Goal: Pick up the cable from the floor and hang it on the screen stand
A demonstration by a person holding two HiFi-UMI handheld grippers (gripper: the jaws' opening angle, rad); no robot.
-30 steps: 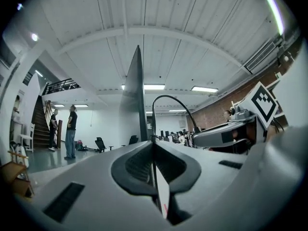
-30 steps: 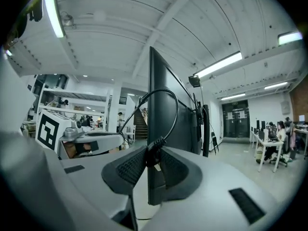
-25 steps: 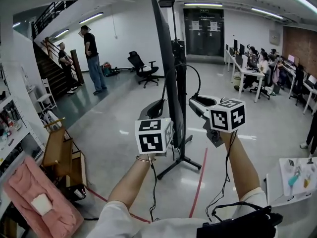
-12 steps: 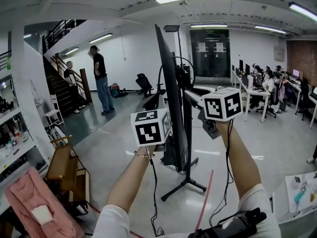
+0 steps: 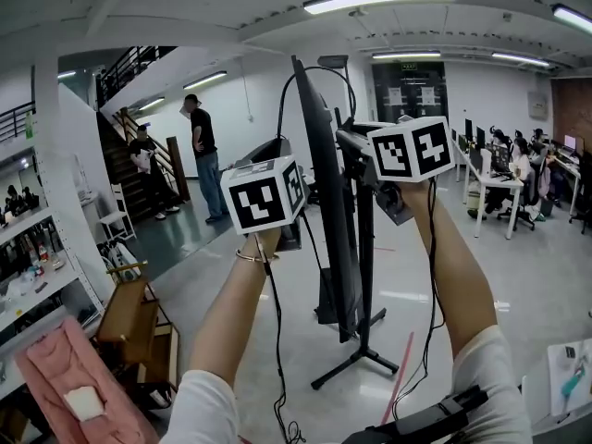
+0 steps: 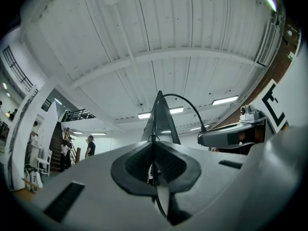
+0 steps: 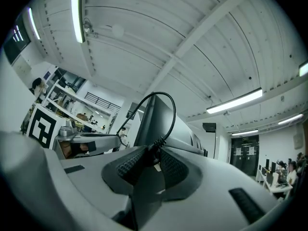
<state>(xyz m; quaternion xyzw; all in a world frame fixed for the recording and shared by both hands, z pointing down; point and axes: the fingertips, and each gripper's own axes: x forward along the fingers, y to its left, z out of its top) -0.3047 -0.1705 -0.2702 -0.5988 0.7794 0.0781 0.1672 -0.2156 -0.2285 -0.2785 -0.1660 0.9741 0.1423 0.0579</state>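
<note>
Arching between tongs: cable (image 6: 197, 112) | left gripper (image 6: 154, 148) clamps it | right gripper (image 7: 151, 153) likewise, seemingly

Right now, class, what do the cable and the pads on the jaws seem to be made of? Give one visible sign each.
The cable: likely rubber or soft plastic sheath, matt black; it bends in a smooth arc and has a ribbed collar.
The pads: probably rubber, dark and matt, with a fine gridded texture.
</note>
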